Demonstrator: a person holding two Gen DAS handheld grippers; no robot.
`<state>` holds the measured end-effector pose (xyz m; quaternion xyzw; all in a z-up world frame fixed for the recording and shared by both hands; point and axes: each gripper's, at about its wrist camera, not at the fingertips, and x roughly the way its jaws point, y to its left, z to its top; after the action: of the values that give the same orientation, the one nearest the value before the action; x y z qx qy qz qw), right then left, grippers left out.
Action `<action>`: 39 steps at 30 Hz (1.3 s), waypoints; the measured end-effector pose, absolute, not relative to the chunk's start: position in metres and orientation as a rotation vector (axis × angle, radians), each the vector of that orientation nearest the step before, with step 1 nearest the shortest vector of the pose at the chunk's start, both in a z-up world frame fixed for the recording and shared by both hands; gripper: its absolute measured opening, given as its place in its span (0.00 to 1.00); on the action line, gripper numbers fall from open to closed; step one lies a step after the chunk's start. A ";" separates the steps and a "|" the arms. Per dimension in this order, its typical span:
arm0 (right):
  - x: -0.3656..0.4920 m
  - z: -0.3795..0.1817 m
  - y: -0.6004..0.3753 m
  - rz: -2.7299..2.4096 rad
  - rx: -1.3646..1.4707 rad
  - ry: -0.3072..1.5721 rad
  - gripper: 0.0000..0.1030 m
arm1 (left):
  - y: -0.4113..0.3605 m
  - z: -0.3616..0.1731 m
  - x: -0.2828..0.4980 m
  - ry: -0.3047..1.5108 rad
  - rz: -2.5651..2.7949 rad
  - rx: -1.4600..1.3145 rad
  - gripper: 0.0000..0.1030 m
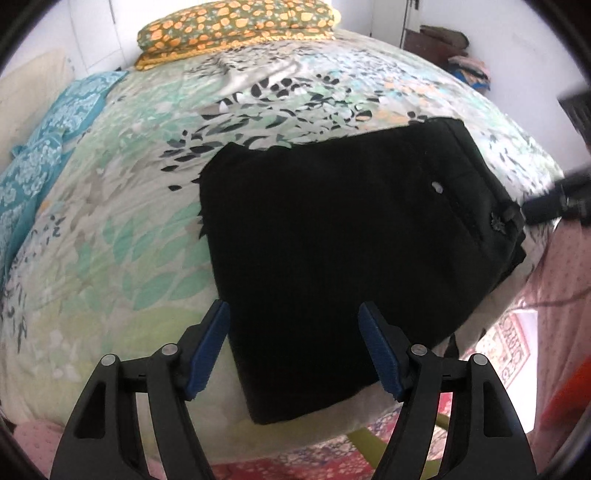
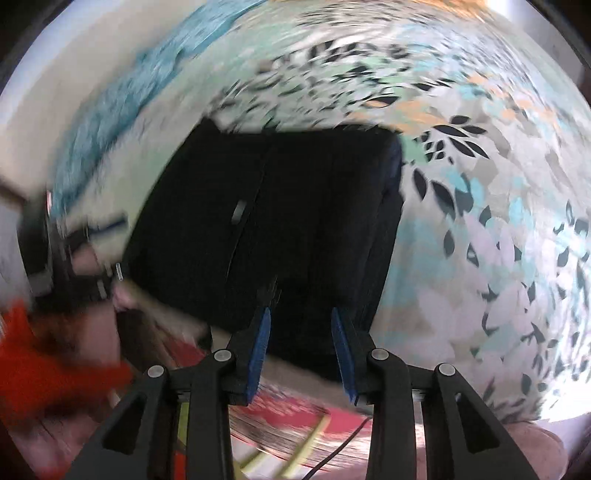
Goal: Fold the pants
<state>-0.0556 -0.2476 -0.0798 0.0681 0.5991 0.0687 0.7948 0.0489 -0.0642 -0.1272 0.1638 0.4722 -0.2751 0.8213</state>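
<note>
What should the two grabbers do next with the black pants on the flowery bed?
Probably lift both away. The black pants already lie as a neat folded rectangle on the leaf-print bedsheet. The left gripper hangs open with nothing between its blue pads; the right gripper is open too, gripping nothing.

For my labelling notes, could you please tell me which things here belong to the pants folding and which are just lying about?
Part of the job:
- black pants, folded on the bed
- left gripper, open above them
- right gripper, open

Just lying about:
- floral bedsheet
- orange-patterned pillow
- blue cloth
</note>
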 end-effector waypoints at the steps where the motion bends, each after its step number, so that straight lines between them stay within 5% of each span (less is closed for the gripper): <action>1: -0.061 -0.083 -0.243 0.147 0.115 1.291 0.35 | -0.062 -0.126 0.051 1.010 -0.582 0.331 0.72; 3: -0.068 -0.091 -0.240 0.125 0.077 1.290 0.44 | -0.062 -0.128 0.056 1.026 -0.582 0.302 0.72; 11: -0.063 -0.097 -0.266 0.150 0.272 1.152 0.55 | -0.062 -0.135 0.059 1.039 -0.557 0.324 0.72; 13: -0.062 -0.096 -0.272 0.145 0.315 1.135 0.50 | -0.059 -0.135 0.063 1.045 -0.543 0.306 0.72; 18: -0.066 -0.101 -0.285 0.145 0.375 1.152 0.12 | -0.055 -0.138 0.069 1.063 -0.535 0.276 0.72; 24: -0.074 -0.080 -0.277 0.192 0.346 1.155 0.09 | -0.064 -0.133 0.061 1.051 -0.574 0.285 0.72; 29: -0.075 -0.115 -0.280 0.147 0.337 1.249 0.02 | -0.094 -0.136 0.051 1.042 -0.644 0.355 0.74; 39: -0.005 -0.042 -0.268 0.101 0.208 1.036 0.05 | -0.111 -0.149 0.045 1.018 -0.666 0.410 0.78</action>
<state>-0.0051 -0.2680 -0.0423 0.0992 0.4941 0.0480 0.8624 0.0451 -0.1111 -0.1491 0.1910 0.4747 -0.3107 0.8010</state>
